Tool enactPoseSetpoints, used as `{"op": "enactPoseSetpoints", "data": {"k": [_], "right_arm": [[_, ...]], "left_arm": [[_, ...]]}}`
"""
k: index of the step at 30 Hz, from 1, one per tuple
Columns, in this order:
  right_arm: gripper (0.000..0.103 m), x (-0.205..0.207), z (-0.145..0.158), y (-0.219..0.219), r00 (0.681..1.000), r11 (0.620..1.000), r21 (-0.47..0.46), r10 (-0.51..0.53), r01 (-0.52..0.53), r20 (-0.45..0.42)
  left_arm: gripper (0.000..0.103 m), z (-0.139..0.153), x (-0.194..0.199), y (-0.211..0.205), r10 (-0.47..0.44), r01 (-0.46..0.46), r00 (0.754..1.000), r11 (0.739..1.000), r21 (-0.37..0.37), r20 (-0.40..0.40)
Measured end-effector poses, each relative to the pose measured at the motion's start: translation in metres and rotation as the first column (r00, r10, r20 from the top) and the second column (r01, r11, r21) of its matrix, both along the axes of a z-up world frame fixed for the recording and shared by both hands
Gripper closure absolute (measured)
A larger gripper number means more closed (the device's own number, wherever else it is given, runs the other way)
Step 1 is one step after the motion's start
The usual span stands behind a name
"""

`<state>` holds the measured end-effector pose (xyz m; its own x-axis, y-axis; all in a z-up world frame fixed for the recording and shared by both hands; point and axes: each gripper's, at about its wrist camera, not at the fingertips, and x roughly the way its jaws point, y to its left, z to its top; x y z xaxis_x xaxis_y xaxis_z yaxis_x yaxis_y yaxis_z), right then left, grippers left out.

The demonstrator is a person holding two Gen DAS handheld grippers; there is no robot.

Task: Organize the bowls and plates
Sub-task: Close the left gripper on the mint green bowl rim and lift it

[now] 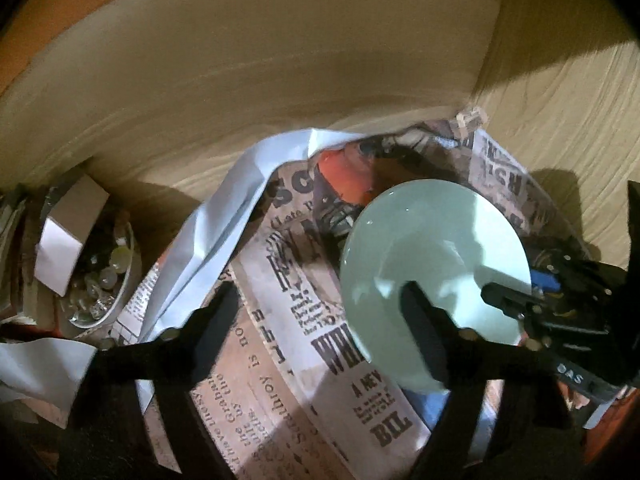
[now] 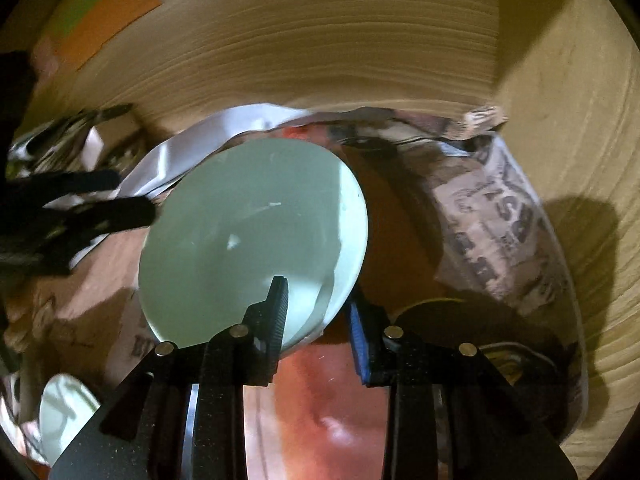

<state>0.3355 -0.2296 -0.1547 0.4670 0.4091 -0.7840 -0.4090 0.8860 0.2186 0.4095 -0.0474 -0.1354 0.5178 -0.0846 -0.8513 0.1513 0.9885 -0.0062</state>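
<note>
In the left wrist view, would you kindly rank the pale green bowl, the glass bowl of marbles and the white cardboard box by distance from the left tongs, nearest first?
1. Pale green bowl: at the left tongs, their right finger over its rim.
2. Glass bowl of marbles: far left, on the printed paper's edge.
3. White cardboard box: just beyond that bowl, leaning over it; close to call with it.

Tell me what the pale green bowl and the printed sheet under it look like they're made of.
Pale green bowl: likely glazed ceramic or glossy melamine; smooth surface with sharp highlights. Printed sheet: paper, matte, with newspaper-style lettering, creased and curling at its edges.
</note>
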Motion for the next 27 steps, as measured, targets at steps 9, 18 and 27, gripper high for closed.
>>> {"op": "enactPoseSetpoints", "data": {"k": [9, 18, 27], "right_arm": [[0.077, 0.001, -0.004, 0.001, 1.000, 0.999, 0.050, -0.009, 0.011, -0.026], [0.076, 0.001, -0.002, 0.007, 0.999, 0.999, 0.025, -0.038, 0.039, -0.006], [0.077, -0.010, 0.013, 0.002, 0.997, 0.996, 0.054, -0.070, 0.070, 0.010]], "left_arm": [[0.079, -0.022, 0.009, -0.004, -0.056, 0.053, 0.995, 0.998, -0.040, -0.088], [0.091, -0.021, 0.004, -0.019, -0.115, 0.114, 0.991, 0.993, -0.009, -0.071], [0.091, -0.006, -0.015, -0.018, -0.142, 0.140, 0.988, 0.989, -0.041, -0.055]]}}
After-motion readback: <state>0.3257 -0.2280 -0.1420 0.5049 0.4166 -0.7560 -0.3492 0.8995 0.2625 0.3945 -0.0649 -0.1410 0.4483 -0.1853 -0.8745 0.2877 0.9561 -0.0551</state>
